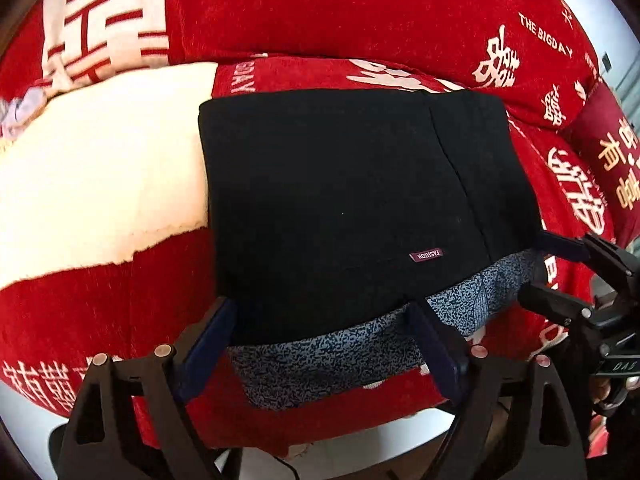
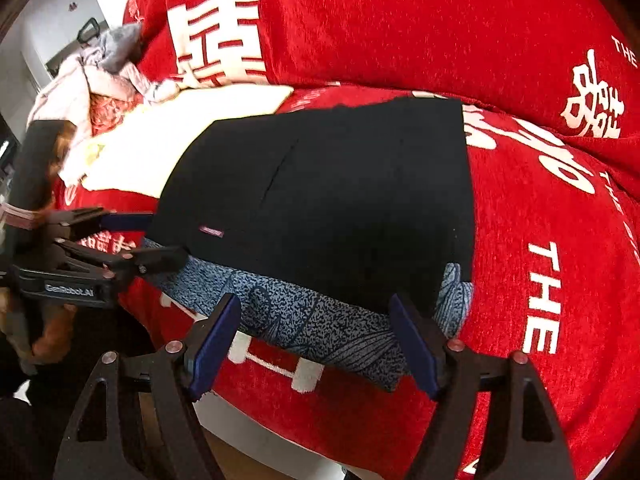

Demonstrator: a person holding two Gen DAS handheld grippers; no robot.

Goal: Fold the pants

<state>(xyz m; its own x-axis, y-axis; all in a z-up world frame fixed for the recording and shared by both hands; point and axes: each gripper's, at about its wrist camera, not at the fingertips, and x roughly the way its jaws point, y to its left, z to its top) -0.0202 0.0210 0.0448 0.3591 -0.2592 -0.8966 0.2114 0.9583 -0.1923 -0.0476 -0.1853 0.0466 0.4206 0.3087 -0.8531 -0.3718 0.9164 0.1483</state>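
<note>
While both grippers' fingers [image 1: 434,344] gape wide w/ nothing held, only right view shows clothes pile [image 2: 108,68] beyond pants [image 2: 328,200].

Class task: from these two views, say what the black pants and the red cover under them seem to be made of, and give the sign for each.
Black pants: apparently a matte knit or cotton-type cloth; no sheen, a stitched seam and a small sewn label.
Red cover: likely chenille or a similar pile fabric; its surface looks fuzzy and ribbed.

I see the black pants [image 1: 344,196] folded into a flat, compact rectangle on the red cover, a small maroon label [image 1: 426,256] upside down near the edge closest to me, and a blue-grey speckled lining [image 1: 320,360] showing from under that near edge.
</note>
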